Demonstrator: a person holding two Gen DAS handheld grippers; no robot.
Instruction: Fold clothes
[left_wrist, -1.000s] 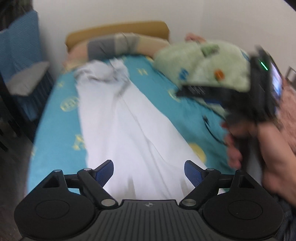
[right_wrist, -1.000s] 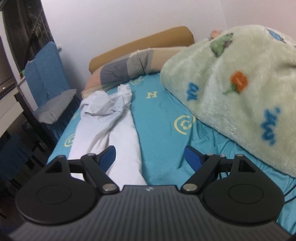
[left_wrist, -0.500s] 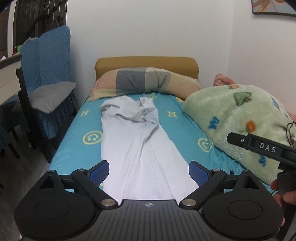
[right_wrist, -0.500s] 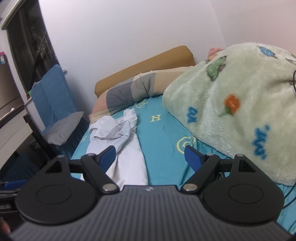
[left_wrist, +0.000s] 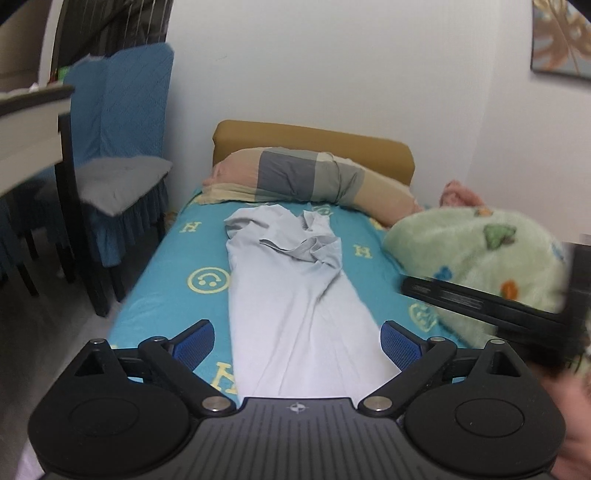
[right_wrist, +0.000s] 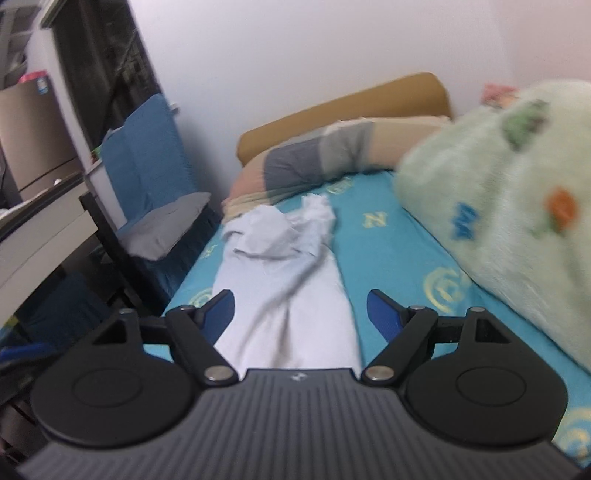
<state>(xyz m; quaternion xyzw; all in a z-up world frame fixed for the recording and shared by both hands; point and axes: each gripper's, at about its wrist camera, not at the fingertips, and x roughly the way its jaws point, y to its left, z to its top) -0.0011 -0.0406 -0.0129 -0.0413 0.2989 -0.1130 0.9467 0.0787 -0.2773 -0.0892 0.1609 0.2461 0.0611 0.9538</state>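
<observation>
A pale grey-white garment (left_wrist: 295, 306) lies lengthwise down the teal bed sheet (left_wrist: 177, 291), its far end bunched and crumpled near the pillow. It also shows in the right wrist view (right_wrist: 284, 291). My left gripper (left_wrist: 297, 347) is open and empty, held above the garment's near end. My right gripper (right_wrist: 301, 314) is open and empty, also above the near part of the garment. The right gripper's black body (left_wrist: 498, 310) shows at the right of the left wrist view.
A striped bolster pillow (left_wrist: 314, 181) and tan headboard (left_wrist: 314, 138) lie at the far end. A fluffy green blanket (left_wrist: 480, 258) is heaped on the bed's right side. A blue-covered chair (left_wrist: 118, 155) and a table edge (left_wrist: 29, 125) stand left of the bed.
Both grippers have pulled back and risen from the bed. The right gripper has swung left, so the garment now sits between its fingers. Both stayed open.
</observation>
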